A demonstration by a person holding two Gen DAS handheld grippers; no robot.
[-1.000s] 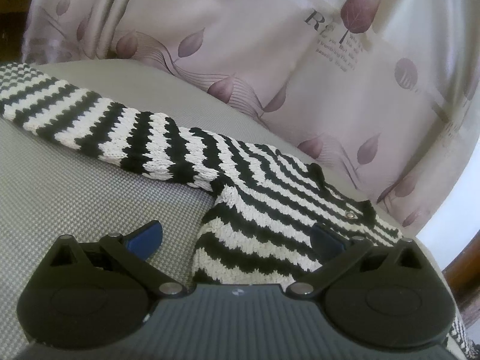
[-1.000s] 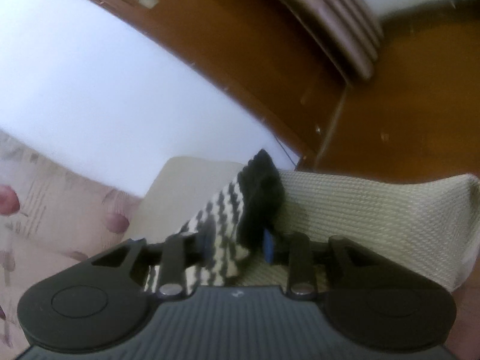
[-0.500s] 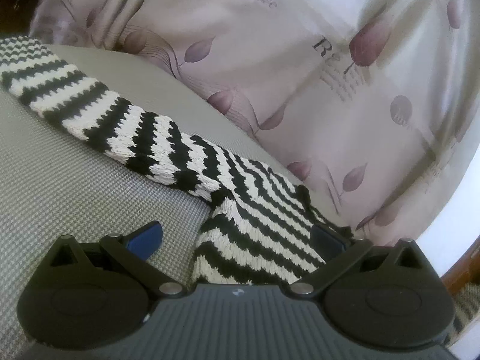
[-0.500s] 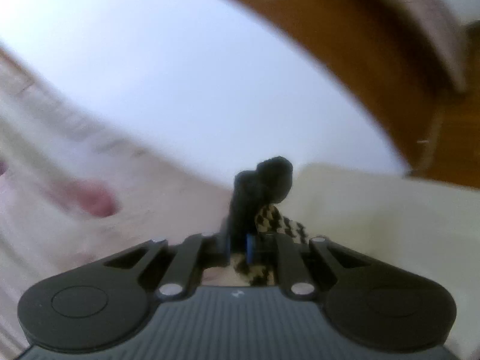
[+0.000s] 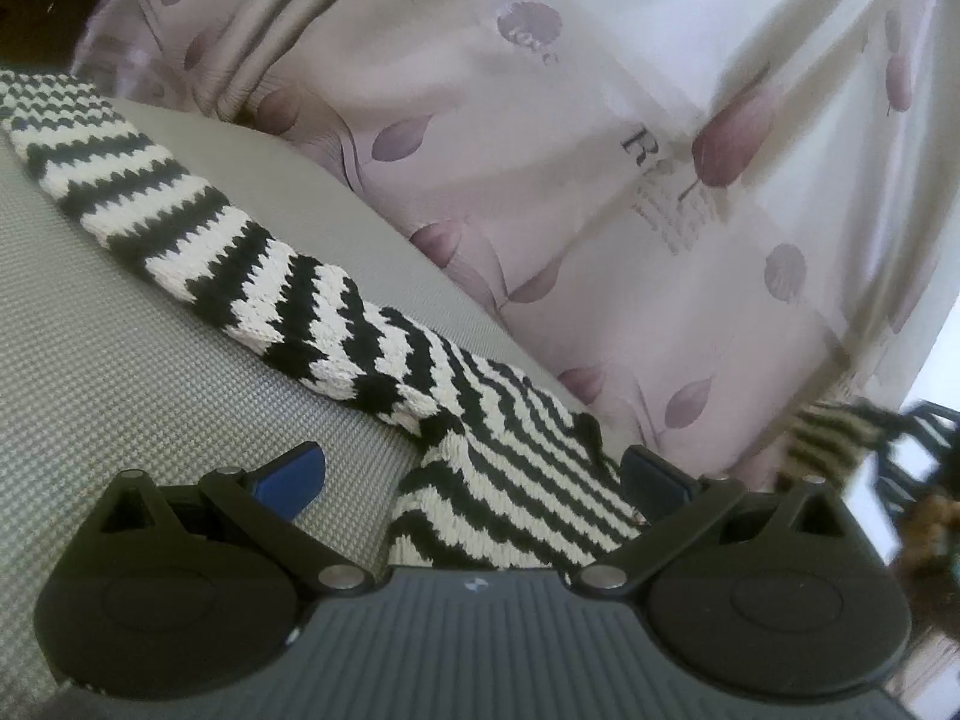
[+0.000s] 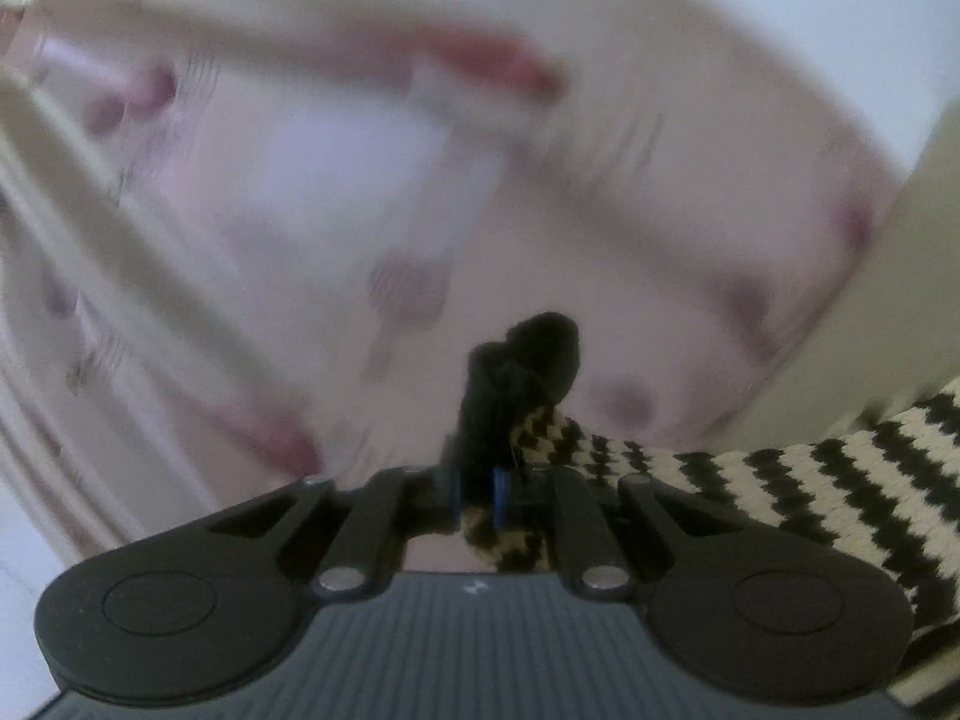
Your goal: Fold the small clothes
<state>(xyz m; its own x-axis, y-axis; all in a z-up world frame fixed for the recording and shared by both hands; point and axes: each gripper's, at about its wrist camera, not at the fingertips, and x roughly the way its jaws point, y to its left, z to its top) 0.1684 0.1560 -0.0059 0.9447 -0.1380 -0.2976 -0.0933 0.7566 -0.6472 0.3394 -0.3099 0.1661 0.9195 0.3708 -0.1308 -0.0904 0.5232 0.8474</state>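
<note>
Right gripper [image 6: 477, 489] clamped tight on the black cuff [image 6: 522, 372] of the striped sweater [image 5: 480, 480], that sleeve lifted off the grey cushion [image 5: 120, 390] in front of the leaf-print curtain [image 5: 600, 180]. Left gripper [image 5: 474, 474] spread wide, fingers either side of the sweater's body lying flat on the cushion, gripping nothing, other sleeve stretched away upper left

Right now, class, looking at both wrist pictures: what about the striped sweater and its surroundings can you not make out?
- Sweater, left wrist view: near hem hidden behind the left claw.
- Sleeve end, left view: cut off by the left edge.
- Curtain, right wrist view: pattern smeared by blur.
- Cuff, right view: part hidden between the right claw pads.
</note>
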